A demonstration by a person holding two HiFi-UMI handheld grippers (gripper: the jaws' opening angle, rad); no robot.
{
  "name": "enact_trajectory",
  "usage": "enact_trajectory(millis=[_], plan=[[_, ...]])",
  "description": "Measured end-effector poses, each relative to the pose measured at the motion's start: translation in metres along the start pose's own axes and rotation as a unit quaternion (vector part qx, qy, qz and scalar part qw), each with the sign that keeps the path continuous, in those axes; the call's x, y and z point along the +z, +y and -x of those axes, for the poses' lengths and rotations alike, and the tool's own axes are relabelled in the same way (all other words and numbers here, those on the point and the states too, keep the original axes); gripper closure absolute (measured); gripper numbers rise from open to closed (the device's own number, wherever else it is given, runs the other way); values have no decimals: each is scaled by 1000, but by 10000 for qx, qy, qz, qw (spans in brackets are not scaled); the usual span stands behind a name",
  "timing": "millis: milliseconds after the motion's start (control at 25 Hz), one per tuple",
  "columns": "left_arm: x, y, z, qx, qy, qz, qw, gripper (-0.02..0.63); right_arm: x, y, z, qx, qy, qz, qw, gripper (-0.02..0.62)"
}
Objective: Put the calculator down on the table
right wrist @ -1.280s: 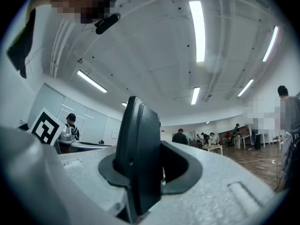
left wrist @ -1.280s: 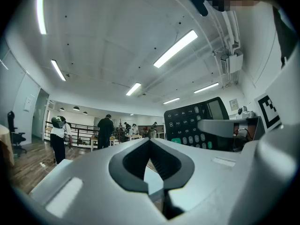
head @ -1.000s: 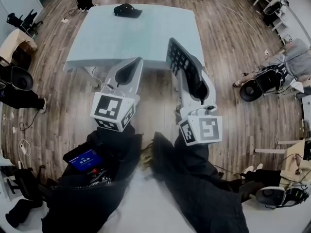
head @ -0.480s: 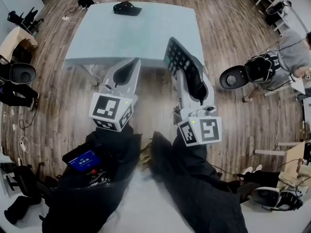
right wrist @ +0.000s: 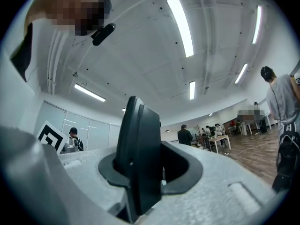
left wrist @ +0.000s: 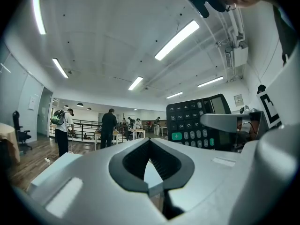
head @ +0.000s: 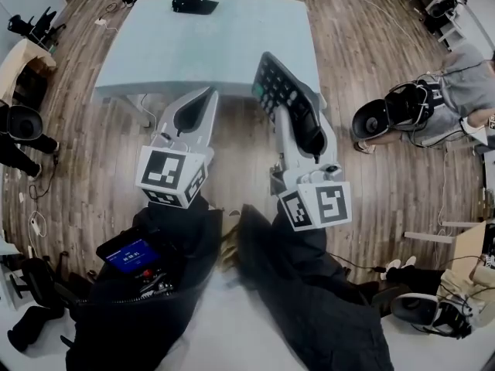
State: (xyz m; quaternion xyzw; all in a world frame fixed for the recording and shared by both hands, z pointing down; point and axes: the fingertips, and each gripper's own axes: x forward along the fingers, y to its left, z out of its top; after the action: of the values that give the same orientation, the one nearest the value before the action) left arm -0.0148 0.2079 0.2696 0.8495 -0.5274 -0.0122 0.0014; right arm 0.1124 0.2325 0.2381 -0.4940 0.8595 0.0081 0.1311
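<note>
The calculator (head: 277, 91) is clamped in the right gripper (head: 300, 118) — held near the edge of the table (head: 201, 49). The left gripper (head: 205, 95) is seen closed, empty.

Calculator (left wrist: 194, 121), green "+", "00", digits

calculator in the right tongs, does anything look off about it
Only its pose. The calculator stands on edge, clamped in the right tongs, and is in the air by the table's near edge rather than lying flat on it. No damage shows. A black cap lies at the table's far end.
</note>
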Motion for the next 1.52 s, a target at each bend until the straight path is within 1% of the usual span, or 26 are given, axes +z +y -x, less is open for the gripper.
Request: enact_trajectory(millis=[320, 480, 600, 800, 960, 1240, 1520], plan=[[-22, -10, -3, 38, 151, 50, 9999, 607, -20, -17, 12, -50, 137, -283, 9995, 475], [-32, 9, -15, 102, 172, 118, 9997, 607, -38, -18, -3, -63, 262, -308, 9992, 476], [-38, 26, -36, 37, 155, 156, 9998, 607, -51, -28, -24, -167, 310, -318, 9989, 475], [-38, 58, -79, -35, 100, 198, 9997, 607, -57, -54, -71, -284, 309, -242, 9988, 476], [-39, 91, -119, -17, 149, 242, 9996, 607, -64, -75, -117, -346, 349, -225, 9985, 476], [-48, 164, -187, 12, 297, 334, 9990, 607, -92, -93, -213, -291, 541, -215, 9979, 476], [-45, 224, -254, -143, 365, 358, 9986, 607, -106, -109, -302, -333, 601, -191, 9975, 476]])
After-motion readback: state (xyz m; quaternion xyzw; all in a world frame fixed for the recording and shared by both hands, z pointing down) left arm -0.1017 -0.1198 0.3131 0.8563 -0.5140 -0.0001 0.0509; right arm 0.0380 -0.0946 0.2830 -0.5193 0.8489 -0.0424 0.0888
